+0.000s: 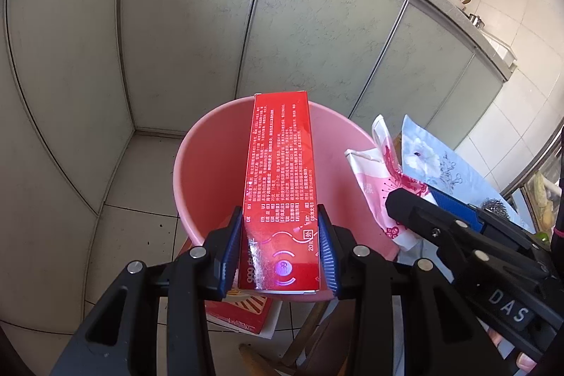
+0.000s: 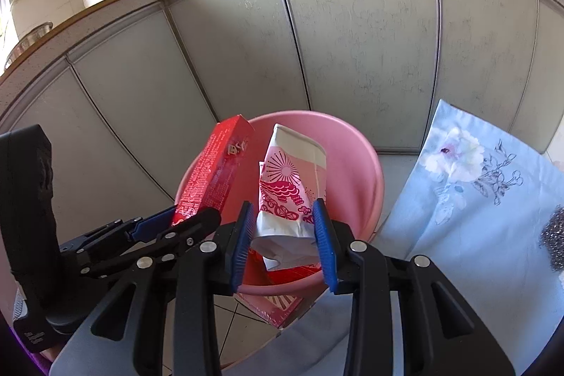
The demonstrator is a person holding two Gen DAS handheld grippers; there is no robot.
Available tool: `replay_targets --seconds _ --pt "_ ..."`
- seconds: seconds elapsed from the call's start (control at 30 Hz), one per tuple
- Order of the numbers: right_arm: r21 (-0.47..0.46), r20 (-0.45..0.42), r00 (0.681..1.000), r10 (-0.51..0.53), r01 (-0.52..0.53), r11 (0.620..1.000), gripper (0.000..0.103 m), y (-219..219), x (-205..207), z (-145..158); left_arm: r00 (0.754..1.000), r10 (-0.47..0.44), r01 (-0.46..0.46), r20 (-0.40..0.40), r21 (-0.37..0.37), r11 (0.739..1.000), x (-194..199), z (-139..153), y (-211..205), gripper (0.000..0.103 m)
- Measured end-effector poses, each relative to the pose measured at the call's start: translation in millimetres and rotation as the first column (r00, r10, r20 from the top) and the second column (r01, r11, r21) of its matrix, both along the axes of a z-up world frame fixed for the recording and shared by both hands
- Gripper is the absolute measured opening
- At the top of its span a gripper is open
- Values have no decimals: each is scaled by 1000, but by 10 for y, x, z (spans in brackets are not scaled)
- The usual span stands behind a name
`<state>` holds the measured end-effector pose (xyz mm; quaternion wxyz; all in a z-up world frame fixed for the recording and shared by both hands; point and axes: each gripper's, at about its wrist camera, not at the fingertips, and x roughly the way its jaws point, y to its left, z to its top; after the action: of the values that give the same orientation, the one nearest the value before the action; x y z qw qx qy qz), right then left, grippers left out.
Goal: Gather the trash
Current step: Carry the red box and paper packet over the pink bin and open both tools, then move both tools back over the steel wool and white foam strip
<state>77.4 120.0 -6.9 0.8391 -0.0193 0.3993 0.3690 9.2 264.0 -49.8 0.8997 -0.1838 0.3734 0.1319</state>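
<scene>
Pink plastic bucket [image 1: 211, 164] bottom hidden behind long red cardboard box [image 1: 278, 171]; box print too small to read; flat red carton [image 2: 271, 305] under bucket mostly covered.

Box [image 1: 280, 185] and packet [image 2: 290, 196] above the bucket [image 1: 208, 164], cabinets [image 1: 197, 34] behind.

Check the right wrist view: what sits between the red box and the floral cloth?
In the right wrist view, the pink-and-white paper bag in the right gripper sits between the red box and floral cloth, over the pink bucket.
</scene>
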Motion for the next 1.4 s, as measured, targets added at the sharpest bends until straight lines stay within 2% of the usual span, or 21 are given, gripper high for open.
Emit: replay_targets --seconds 0.33,0.5,0.6,1.0,1.4 --pt "11 -24 999 -23 23 1000 35 0 128 -86 1000 11 -11 -27 4 1000 164 -71 -40 39" --pt "21 -38 999 -18 19 1000 36 -14 144 -93 1000 12 -12 -16 16 1000 121 -57 -59 43" --pt "24 -43 999 -16 17 1000 40 -25 140 -96 1000 9 -9 -4 18 1000 105 -39 -64 43" --pt "30 33 999 -43 42 999 41 -230 -34 87 999 -28 26 39 60 998 0 212 -192 44" --pt "-23 85 986 -142 144 989 41 -646 -252 203 991 -109 102 71 104 989 -144 461 -524 44"
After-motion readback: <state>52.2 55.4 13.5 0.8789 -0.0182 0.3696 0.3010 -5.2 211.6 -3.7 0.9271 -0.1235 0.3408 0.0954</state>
